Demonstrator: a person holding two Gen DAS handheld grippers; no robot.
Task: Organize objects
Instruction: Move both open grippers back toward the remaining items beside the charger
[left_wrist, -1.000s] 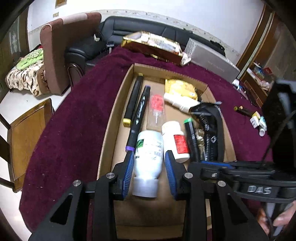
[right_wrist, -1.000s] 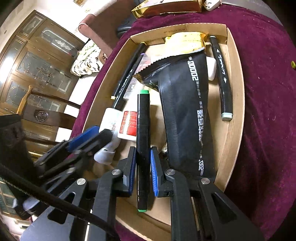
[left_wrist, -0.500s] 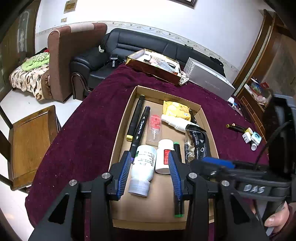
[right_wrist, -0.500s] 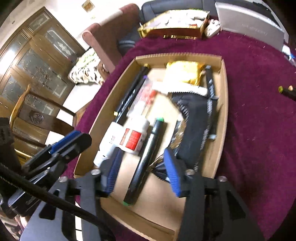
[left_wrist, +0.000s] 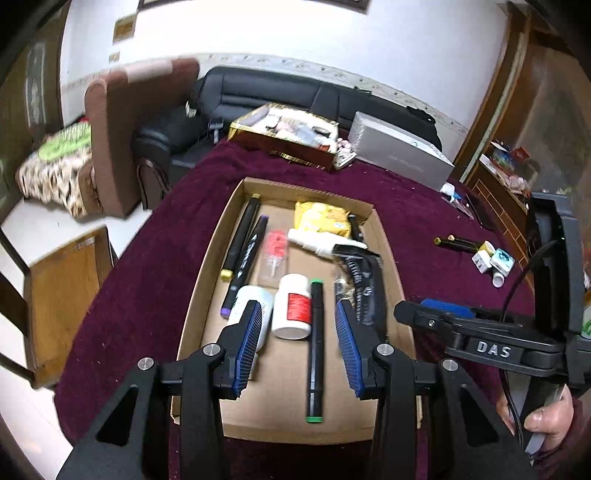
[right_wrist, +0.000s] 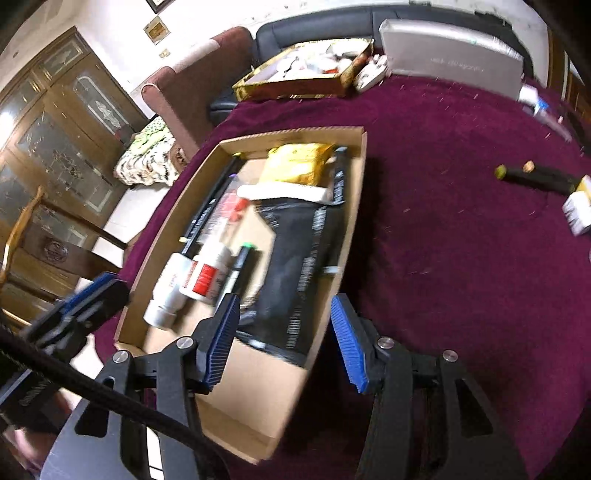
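Now my left gripper (left_wrist: 299, 343) hangs with its jaws apart above the near end of the cardboard box (left_wrist: 207, 280) on the table (left_wrist: 147, 280), holding nothing. Below it lie a white bottle (left_wrist: 291, 312) and a green-capped marker (left_wrist: 316, 350), side by side. My right gripper (right_wrist: 282, 339) is empty too, jaws spread, over the box's right wall beside a black pouch (right_wrist: 303, 266).
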